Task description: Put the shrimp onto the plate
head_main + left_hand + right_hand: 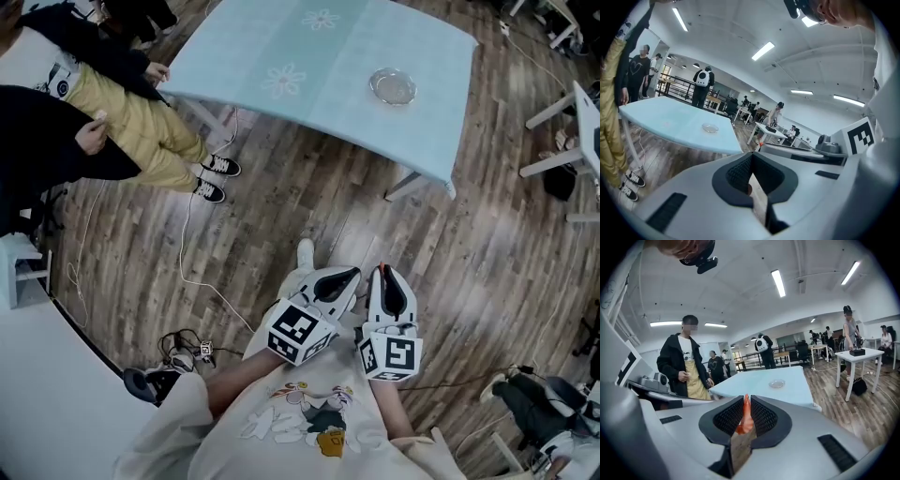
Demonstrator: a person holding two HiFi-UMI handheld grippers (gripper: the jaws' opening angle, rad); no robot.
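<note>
Orange shrimp (pixel 745 420) is sitting pinched upright in the right tongs (pixel 746 401), well short of the plate (pixel 776 383) on the bench (pixel 750 383); the left tongs (pixel 751 161) are hanging clenched and empty. It is looking light, soft, slippery, so gripping mid-body seems safest.

Top: cream loose-sleeved T-shirt (pixel 281 455) with a colourful cartoon print (pixel 309 420) on the chest.
Shoe: white trainer (pixel 305 251).
Left gripper (pixel 343 276): pale grey moulded shell, black ribbed jaws.
Right gripper (pixel 384 269): same grey shell, same black jaws.
Marker cubes: white cube (pixel 300 331) and white cube (pixel 392 357), each printed with black squares.
</note>
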